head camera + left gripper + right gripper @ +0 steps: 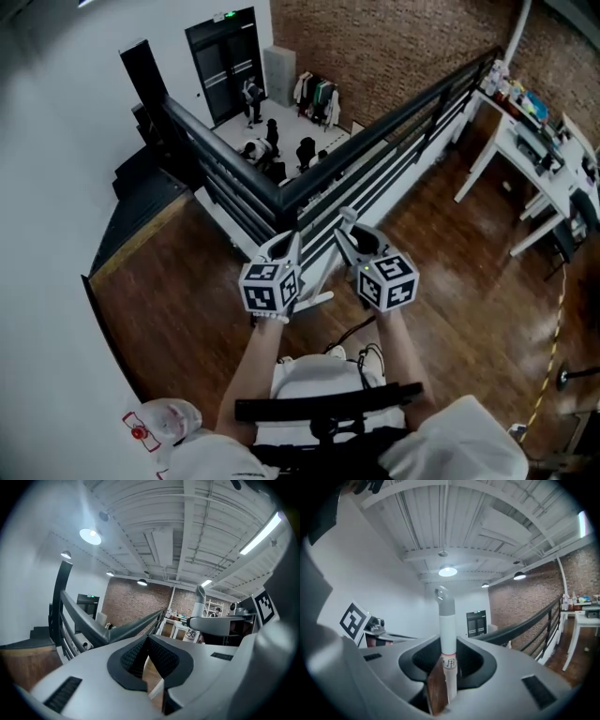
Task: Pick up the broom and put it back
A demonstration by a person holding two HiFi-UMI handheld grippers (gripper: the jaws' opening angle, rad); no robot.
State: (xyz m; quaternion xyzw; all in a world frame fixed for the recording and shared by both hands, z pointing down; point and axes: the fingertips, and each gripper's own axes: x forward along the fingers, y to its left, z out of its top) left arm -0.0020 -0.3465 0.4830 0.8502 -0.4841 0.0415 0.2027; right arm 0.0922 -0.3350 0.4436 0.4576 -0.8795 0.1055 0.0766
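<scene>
We hold both forearms out ahead, side by side, with the 2 grippers pointing nearly level toward the black railing. The right gripper pinches the broom by its white handle, whose grey cap stands up above the jaws. The left gripper has its jaws pressed together on nothing.

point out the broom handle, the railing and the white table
broom handle [448,641]: right gripper view, white shaft
railing [394,118]: head view, top rail
white table [475,171]: head view, near leg
</scene>
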